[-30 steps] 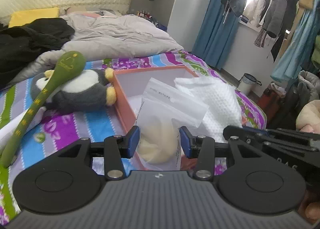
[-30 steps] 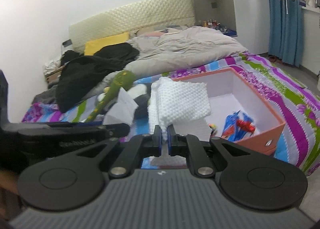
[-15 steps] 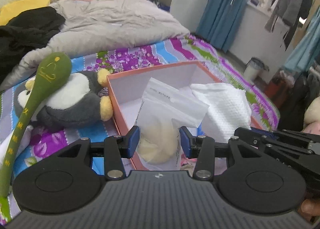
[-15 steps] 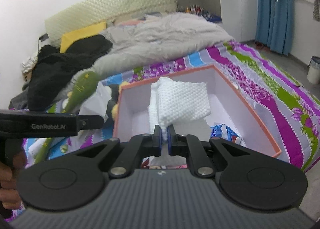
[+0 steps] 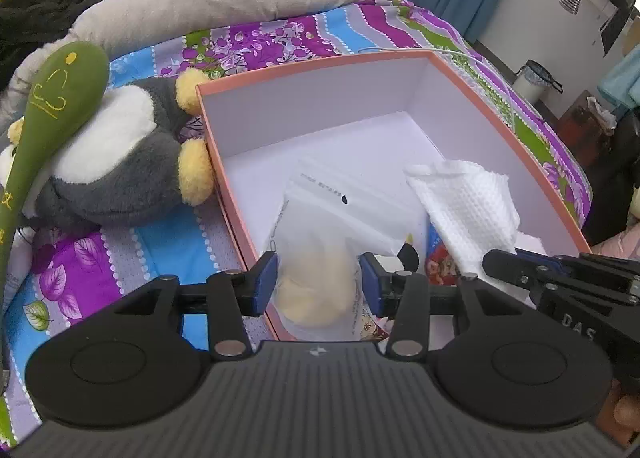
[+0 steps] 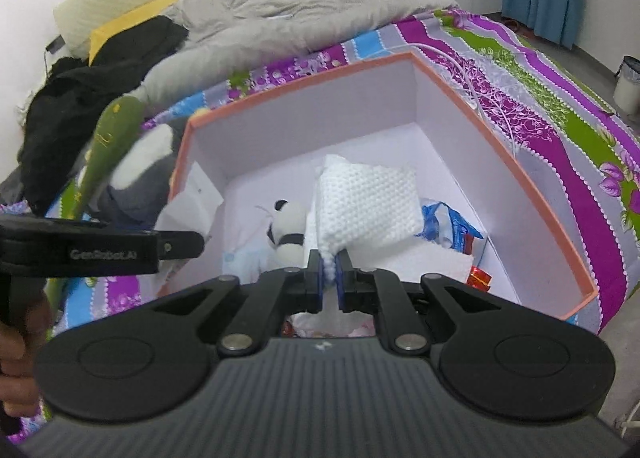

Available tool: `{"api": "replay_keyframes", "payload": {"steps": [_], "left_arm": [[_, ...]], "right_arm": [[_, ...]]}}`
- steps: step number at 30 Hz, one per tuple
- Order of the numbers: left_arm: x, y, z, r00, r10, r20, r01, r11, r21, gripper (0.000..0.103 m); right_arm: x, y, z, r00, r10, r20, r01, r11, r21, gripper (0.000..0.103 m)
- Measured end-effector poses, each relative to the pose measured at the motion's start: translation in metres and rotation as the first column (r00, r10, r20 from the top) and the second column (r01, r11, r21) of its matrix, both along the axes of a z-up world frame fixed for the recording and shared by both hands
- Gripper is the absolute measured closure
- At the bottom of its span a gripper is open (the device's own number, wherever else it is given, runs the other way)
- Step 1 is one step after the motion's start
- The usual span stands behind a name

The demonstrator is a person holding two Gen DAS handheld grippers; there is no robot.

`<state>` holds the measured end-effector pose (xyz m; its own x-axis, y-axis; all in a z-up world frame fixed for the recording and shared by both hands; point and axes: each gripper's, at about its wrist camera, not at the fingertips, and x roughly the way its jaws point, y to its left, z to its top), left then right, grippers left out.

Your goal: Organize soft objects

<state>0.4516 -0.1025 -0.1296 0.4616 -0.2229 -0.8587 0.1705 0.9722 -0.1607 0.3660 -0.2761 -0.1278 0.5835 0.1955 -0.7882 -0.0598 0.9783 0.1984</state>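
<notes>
A: Several items are seen around the orange box [image 5: 496,114] on the bed [image 5: 312,30]: penguin plush [image 5: 120,174], green plush spoon [image 5: 44,114], panda toy [image 6: 286,234] inside.

B: Tools?

A: Both are angled down over the box. Clear bag [image 5: 320,254] is clamped in left tool [image 5: 318,284]; white cloth [image 6: 368,206] is pinched in right tool [image 6: 329,280].

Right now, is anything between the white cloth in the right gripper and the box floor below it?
Partly. The right gripper holds the white cloth over the box, above a small panda toy, blue packets and another white cloth. The far floor looks bare.
</notes>
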Motion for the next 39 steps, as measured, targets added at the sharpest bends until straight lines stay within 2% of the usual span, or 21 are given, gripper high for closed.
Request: {"api": "replay_keyframes", "payload": {"steps": [3,5,6,7,8,10,17,22,29,32,35,39], "left_arm": [[-0.001,-0.004,0.004,1.0,-0.009,0.002,0.009,1.0,0.004,0.052],[-0.002,-0.005,0.006,1.0,-0.011,0.006,0.011,1.0,0.009,0.046],[-0.003,-0.006,0.008,1.0,-0.016,0.009,0.016,1.0,0.005,0.036],[-0.004,-0.006,0.009,1.0,-0.018,0.01,0.018,1.0,0.0,0.029],[-0.005,-0.006,0.01,1.0,-0.019,0.013,0.02,1.0,-0.007,0.029],[-0.007,-0.004,0.014,1.0,-0.014,0.021,0.014,1.0,-0.026,0.028],[-0.025,-0.001,0.046,0.995,-0.028,0.093,0.03,0.999,-0.029,0.028],[-0.058,0.007,0.079,0.98,-0.036,0.194,0.043,0.999,-0.032,0.029],[-0.125,0.016,0.119,0.943,-0.04,0.33,0.068,0.995,-0.072,0.029],[-0.154,0.013,0.133,0.921,-0.064,0.384,0.089,0.995,-0.046,0.029],[-0.183,0.014,0.147,0.9,-0.068,0.431,0.1,0.994,-0.05,0.029],[-0.214,0.016,0.158,0.884,-0.055,0.464,0.106,0.991,-0.084,0.029]], "right_arm": [[0.0,-0.001,-0.002,1.0,-0.005,0.0,0.005,1.0,0.002,0.091],[-0.002,-0.002,-0.001,1.0,0.001,0.005,-0.001,1.0,0.002,0.091],[-0.003,-0.001,-0.001,1.0,0.003,0.007,-0.003,1.0,-0.002,0.09],[-0.002,-0.002,0.0,1.0,0.003,0.005,-0.003,1.0,-0.005,0.085],[-0.002,-0.002,0.001,1.0,0.002,0.005,-0.002,1.0,-0.008,0.073],[-0.003,-0.004,0.003,1.0,0.003,0.018,-0.002,1.0,-0.007,0.056],[-0.016,-0.011,0.022,0.997,-0.01,0.074,0.01,1.0,-0.007,0.055],[-0.042,-0.019,0.048,0.987,-0.025,0.156,0.022,1.0,0.017,0.055],[-0.097,-0.021,0.082,0.956,-0.023,0.292,0.014,0.999,0.034,0.055],[-0.122,-0.02,0.095,0.938,-0.022,0.345,0.009,0.999,0.039,0.055],[-0.142,-0.018,0.104,0.925,-0.018,0.38,0.001,0.999,0.044,0.055],[-0.169,-0.018,0.111,0.913,-0.027,0.406,0.001,0.998,0.064,0.055]]}}
